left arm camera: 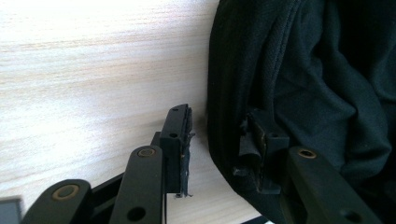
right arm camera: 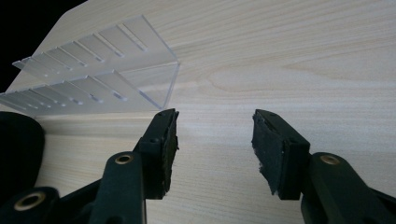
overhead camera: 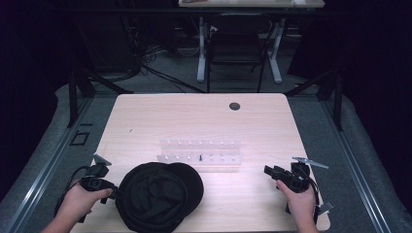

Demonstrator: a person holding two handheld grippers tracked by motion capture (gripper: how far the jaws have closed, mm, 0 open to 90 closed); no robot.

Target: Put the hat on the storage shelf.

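A black cap (overhead camera: 158, 194) is lying on the near side of the wooden table (overhead camera: 252, 121), just in front of a clear plastic rack (overhead camera: 199, 154) and left of centre. The left gripper (overhead camera: 104, 187) is sitting at the cap's left edge with its jaws apart and straddling the rim: in the left gripper view the cap (left arm camera: 317, 84) is covering one jaw from the inside while the other jaw is standing outside it over bare wood, a gap showing between pad and cloth, so nothing is clamped yet. The right gripper (overhead camera: 273, 172) is hovering well apart from the cap near the table's right side, jaws spread wide and empty. By the look of its folds and creases, the cap is likely light, soft and limp, sagging if lifted by one point; the ribbed, stitched rim appears the firmest place to pinch, and cloth should give the pads good purchase with little risk of damage. The high view is giving the whole layout and the cap's rounded outline. The left gripper view is adding the weave and the rim's position between the jaws. The right gripper view is revealing the rack (right arm camera: 93, 70) as slotted and transparent, with a dark edge of cap at its far left.
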